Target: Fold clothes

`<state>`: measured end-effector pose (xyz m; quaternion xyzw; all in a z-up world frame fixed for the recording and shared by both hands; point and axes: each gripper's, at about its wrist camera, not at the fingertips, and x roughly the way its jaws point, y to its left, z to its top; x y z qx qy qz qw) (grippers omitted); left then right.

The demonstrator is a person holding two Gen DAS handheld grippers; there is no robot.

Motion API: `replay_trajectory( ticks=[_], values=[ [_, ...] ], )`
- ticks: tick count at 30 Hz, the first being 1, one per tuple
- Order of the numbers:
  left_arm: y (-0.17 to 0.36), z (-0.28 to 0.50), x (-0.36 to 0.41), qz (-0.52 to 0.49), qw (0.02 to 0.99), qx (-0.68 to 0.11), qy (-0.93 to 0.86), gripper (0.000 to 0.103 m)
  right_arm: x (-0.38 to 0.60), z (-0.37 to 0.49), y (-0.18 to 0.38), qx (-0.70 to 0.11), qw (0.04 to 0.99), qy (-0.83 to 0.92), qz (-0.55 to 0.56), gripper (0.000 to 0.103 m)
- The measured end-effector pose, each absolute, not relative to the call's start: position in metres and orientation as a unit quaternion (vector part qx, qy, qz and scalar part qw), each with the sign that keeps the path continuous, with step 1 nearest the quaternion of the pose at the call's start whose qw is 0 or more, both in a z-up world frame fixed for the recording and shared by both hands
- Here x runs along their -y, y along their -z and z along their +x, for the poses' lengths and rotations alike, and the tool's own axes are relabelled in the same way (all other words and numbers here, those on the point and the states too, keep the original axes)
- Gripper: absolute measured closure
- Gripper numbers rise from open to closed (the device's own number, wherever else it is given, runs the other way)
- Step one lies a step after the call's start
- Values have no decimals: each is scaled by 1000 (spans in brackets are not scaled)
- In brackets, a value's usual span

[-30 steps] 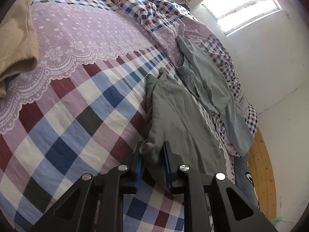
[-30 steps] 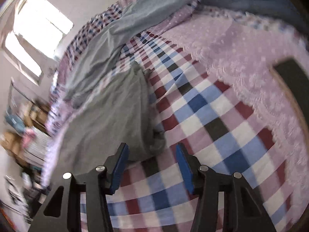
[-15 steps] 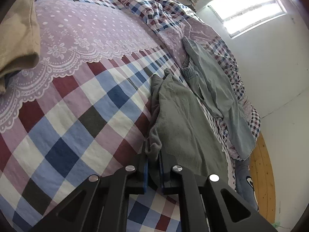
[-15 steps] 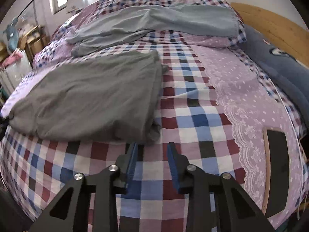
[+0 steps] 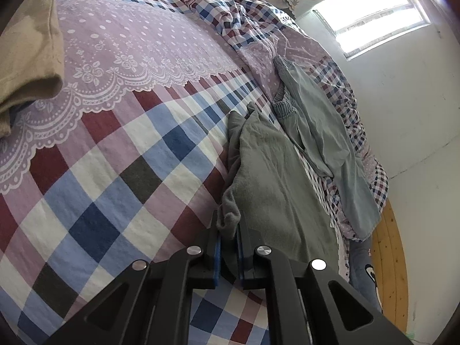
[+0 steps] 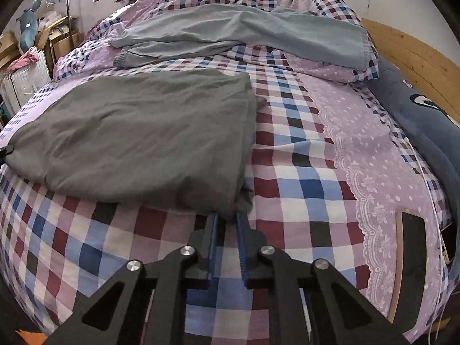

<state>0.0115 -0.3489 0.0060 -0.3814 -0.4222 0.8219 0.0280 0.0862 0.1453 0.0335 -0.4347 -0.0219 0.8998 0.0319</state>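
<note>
The left gripper (image 5: 229, 234) pinches one near corner of the grey garment (image 6: 138, 138); the right gripper (image 6: 227, 221), its jaws just closing, nips the other. The garment lies flat on the checked bedspread (image 6: 302, 189). Beyond it lies a blue-grey garment (image 6: 244, 34), then the window (image 5: 371, 20) and the wooden headboard (image 6: 417, 57).

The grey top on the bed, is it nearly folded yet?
Partly. The grey top already lies doubled over on the checked bedspread. Right now the left gripper pinches one corner, and the right gripper has just been closing on another. More folds remain, and the blue-grey trousers behind lie unfolded.
</note>
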Motion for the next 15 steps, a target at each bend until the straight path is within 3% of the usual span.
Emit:
replay_trajectory(
  ticks=[4, 10, 15],
  values=[
    [-7, 11, 348, -379, 25, 419, -825, 98, -146, 86, -35, 28, 35, -903, -428, 102],
    [-10, 13, 350, -372, 22, 421, -827, 99, -158, 94, -50, 37, 89, -910, -404, 103],
    [-11, 13, 350, -371, 17, 418, -829, 100, -180, 102, -55, -7, 106, -911, -398, 103]
  ],
)
